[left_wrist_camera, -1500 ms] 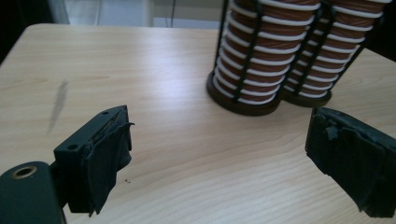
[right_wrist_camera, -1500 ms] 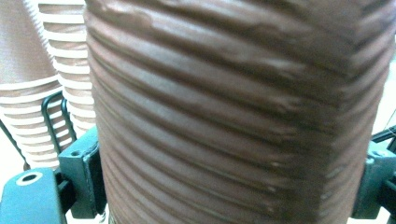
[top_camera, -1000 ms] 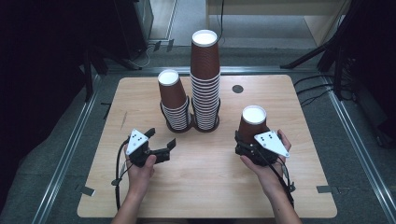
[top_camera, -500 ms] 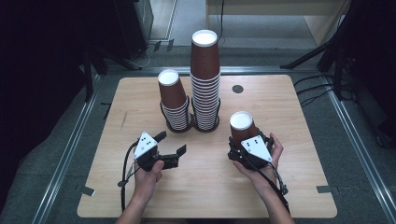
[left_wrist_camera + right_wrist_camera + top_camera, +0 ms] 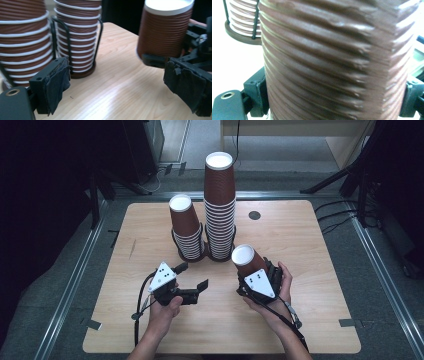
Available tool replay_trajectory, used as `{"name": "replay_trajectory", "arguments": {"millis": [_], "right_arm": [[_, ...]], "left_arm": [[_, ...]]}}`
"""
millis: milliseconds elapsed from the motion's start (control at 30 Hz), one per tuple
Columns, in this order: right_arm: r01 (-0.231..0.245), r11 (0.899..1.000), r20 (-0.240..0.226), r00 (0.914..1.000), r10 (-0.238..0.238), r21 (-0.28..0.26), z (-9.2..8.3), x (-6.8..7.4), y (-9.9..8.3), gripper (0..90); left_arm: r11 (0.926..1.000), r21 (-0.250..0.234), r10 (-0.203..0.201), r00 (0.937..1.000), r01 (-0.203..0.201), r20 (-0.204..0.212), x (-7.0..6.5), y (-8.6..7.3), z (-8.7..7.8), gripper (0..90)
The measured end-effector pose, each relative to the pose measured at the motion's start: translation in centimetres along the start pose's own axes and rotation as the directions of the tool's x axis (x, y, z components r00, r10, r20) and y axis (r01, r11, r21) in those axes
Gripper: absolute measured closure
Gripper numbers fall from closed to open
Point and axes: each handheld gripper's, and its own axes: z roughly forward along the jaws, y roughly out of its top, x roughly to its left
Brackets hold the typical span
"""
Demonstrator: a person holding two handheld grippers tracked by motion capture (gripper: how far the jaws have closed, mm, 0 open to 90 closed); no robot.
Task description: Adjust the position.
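A brown ribbed paper cup [image 5: 248, 261], white base up, is clamped in my right gripper [image 5: 251, 273] near the front middle of the wooden table [image 5: 315, 250]. The right gripper view has the same cup [image 5: 337, 62] pressed between both jaws of that gripper [image 5: 334, 100]. My left gripper [image 5: 193, 276] stands open to its left, jaws pointing at the cup with nothing between them. In the left gripper view my open left gripper [image 5: 120, 85] faces the held cup [image 5: 163, 30]. Behind stand a short cup stack [image 5: 185, 227] and a tall cup stack [image 5: 219, 205], each in a wire holder.
A small black round mark [image 5: 254, 215] lies on the table behind the tall stack. Metal rails run along the table's left and right sides, and a strip of tape [image 5: 348, 322] sits near the front right corner. Both stacks [image 5: 77, 32] are close to the left jaw.
My right gripper has carried the cup left and slightly down, toward the table's front middle. My left gripper has shifted right, so the two now stand closer together.
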Motion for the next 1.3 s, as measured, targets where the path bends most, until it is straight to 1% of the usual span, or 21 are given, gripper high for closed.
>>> {"name": "replay_trajectory", "arguments": {"millis": [67,133,167,333,367,567,633,700,733,833,867,933,967,1000,1033,1067,1100,1167,1200,1233,1300], "right_arm": [[0.036,0.999,-0.005,0.9994,-0.036,-0.008,-0.1,0.4,0.1,11.2],[0.062,0.998,-0.009,0.9980,-0.062,-0.012,-0.1,0.7,0.1,11.2],[0.090,0.996,-0.015,0.9958,-0.091,-0.019,-0.2,1.0,0.2,11.2],[0.128,0.990,-0.048,0.9903,-0.130,-0.055,-0.4,1.6,0.3,11.3],[0.147,0.987,-0.058,0.9869,-0.151,-0.072,-0.5,1.9,0.5,11.3],[0.180,0.981,-0.063,0.9808,-0.185,-0.079,-0.7,2.6,0.5,11.3],[0.210,0.974,-0.075,0.9735,-0.216,-0.086,-0.7,3.0,0.5,11.3],[0.214,0.973,-0.082,0.9718,-0.221,-0.089,-0.8,3.1,0.5,11.3],[0.230,0.968,-0.087,0.9671,-0.239,-0.098,-0.9,3.4,0.5,11.3],[0.237,0.966,-0.094,0.9644,-0.247,-0.103,-0.9,3.7,0.5,11.3],[0.248,0.963,-0.102,0.9604,-0.259,-0.108,-1.0,4.0,0.5,11.3],[0.253,0.961,-0.106,0.9586,-0.264,-0.109,-1.0,4.1,0.5,11.3],[0.265,0.958,-0.115,0.9539,-0.277,-0.110,-0.9,4.3,0.5,11.3],[0.265,0.958,-0.115,0.9539,-0.277,-0.110,-0.9,4.3,0.5,11.3],[0.281,0.953,-0.121,0.9482,-0.294,-0.112,-0.9,4.6,0.4,11.3],[0.281,0.953,-0.121,0.9482,-0.294,-0.112,-0.9,4.6,0.4,11.3],[0.297,0.947,-0.124,0.9421,-0.311,-0.121,-1.0,4.9,0.4,11.3],[0.303,0.945,-0.125,0.9399,-0.318,-0.125,-1.0,5.0,0.4,11.2],[0.315,0.939,-0.133,0.9336,-0.333,-0.136,-1.0,5.2,0.4,11.2],[0.315,0.939,-0.133,0.9336,-0.333,-0.136,-1.0,5.2,0.4,11.2],[0.328,0.933,-0.136,0.9277,-0.348,-0.146,-1.1,5.5,0.4,11.2]], "left_arm": [[0.9998,-0.014,-0.014,0.9996,0.015,0.025,-0.1,0.1,-0.1,7.4],[0.9996,-0.023,-0.013,0.9993,0.014,0.036,-0.2,0.2,-0.1,8.6],[0.9998,-0.019,-0.005,0.9989,0.006,0.047,-0.4,0.3,0.0,8.6],[0.9998,-0.013,-0.012,0.9975,0.013,0.070,-0.7,0.3,0.2,8.7],[0.9999,-0.010,-0.013,0.9968,0.014,0.079,-0.9,0.3,0.3,8.7],[0.9995,-0.022,-0.021,0.9930,0.024,0.117,-1.2,0.4,0.4,8.6],[0.9995,-0.023,-0.017,0.9925,0.020,0.121,-1.3,0.5,0.4,8.7],[0.9996,-0.020,-0.017,0.9916,0.020,0.128,-1.4,0.5,0.5,8.7],[0.9997,-0.017,-0.017,0.9905,0.019,0.137,-1.5,0.5,0.6,8.7],[0.9997,-0.015,-0.015,0.9896,0.017,0.143,-1.6,0.5,0.6,8.7],[0.9998,-0.011,-0.012,0.9886,0.014,0.150,-1.7,0.5,0.7,8.7],[0.9998,-0.011,-0.013,0.9879,0.015,0.154,-1.7,0.5,0.7,8.8],[0.9999,-0.007,-0.011,0.9867,0.013,0.162,-1.8,0.5,0.8,8.8],[0.9999,-0.007,-0.011,0.9867,0.013,0.162,-1.8,0.5,0.8,8.8],[0.9999,-0.001,-0.014,0.9860,0.014,0.166,-1.9,0.6,0.8,8.8],[0.9999,0.000,-0.015,0.9853,0.016,0.170,-1.9,0.6,0.8,8.8],[0.9999,0.004,-0.013,0.9847,0.012,0.174,-1.9,0.6,0.9,8.8],[0.9999,0.010,-0.014,0.9830,0.012,0.183,-1.9,0.6,1.0,8.8],[0.9999,0.012,-0.013,0.9830,0.011,0.183,-2.0,0.6,1.0,9.4],[0.9999,0.012,-0.013,0.9830,0.011,0.183,-2.0,0.6,1.0,12.7],[0.9998,0.012,-0.018,0.9838,0.017,0.178,-2.1,0.6,1.0,13.5]]}}
